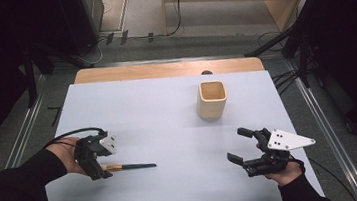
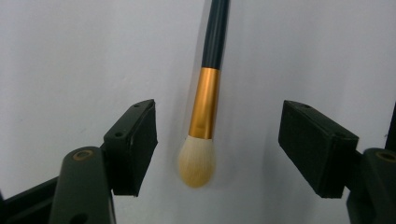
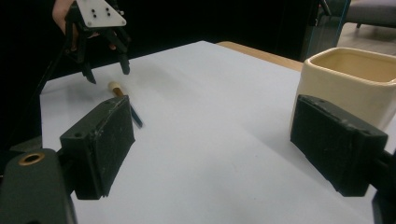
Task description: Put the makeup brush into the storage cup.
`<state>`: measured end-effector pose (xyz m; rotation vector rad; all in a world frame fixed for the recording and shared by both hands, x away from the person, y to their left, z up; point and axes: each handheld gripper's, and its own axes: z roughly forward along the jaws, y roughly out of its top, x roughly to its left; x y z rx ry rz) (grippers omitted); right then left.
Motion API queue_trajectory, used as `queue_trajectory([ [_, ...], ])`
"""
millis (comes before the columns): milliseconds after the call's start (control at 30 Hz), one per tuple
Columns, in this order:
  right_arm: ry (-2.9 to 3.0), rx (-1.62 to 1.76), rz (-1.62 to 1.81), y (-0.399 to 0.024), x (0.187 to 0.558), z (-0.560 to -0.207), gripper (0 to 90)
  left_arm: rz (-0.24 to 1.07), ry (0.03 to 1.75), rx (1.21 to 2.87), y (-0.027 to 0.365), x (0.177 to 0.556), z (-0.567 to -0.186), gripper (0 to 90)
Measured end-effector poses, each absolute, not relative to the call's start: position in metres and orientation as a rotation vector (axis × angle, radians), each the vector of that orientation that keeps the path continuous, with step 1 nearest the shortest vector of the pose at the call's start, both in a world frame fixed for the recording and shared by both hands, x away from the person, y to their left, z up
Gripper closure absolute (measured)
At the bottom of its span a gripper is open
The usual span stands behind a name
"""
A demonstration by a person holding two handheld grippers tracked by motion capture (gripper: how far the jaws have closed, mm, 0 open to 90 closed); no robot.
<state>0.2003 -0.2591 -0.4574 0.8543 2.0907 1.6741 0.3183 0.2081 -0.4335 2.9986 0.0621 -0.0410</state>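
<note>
Closest to where I stand are the person's two dark sleeves, one at each near corner of the desk [image 1: 166, 97], each hand carrying a gripper. The left gripper [image 1: 104, 169] hangs low over the near left part of the white desk top, its jaws pointing down on either side of the bristle end of a makeup brush [image 1: 128, 166]. Seen along that gripper, the brush [image 2: 205, 102] lies flat on the desk between the two pads with a clear gap on each side: the pale bristles nearest, then a gold ferrule, then a dark handle running away. The jaws are released, touching nothing.

The brush lies across the near left area, its handle pointing toward the middle of the desk.

The right gripper [image 1: 239, 147] is held near the near right corner, well apart from the brush, with a grey three-cornered plate on top. Its jaws stand wide and released with nothing between them. From its own view the cream square cup [image 3: 348, 84] stands just beyond the right-hand pad. From above, the cup [image 1: 212, 100] stands upright on the far right part of the desk, open mouth up.
</note>
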Motion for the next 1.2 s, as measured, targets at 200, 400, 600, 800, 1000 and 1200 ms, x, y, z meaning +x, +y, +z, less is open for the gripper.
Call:
queue_trajectory([
  [200,2.092,0.853,1.673,-0.259,0.200,-0.457,14.2,-0.020,0.056,3.034,0.204,0.319,-0.440,29.5],
  [400,2.094,0.855,1.671,-0.259,0.200,-0.457,14.2,-0.030,0.068,3.044,0.203,0.321,-0.449,29.1],
  [600,2.095,0.855,1.671,-0.259,0.200,-0.457,14.2,-0.048,0.067,3.057,0.203,0.323,-0.455,36.2],
  [800,2.095,0.852,1.670,-0.258,0.200,-0.457,14.2,-0.043,0.091,3.071,0.202,0.325,-0.459,42.1],
  [1000,2.096,0.848,1.668,-0.258,0.200,-0.457,14.2,-0.031,0.081,3.079,0.202,0.325,-0.464,49.3],
  [1200,2.094,0.855,1.667,-0.259,0.200,-0.457,14.2,0.014,0.039,3.083,0.201,0.322,-0.464,61.6],
])
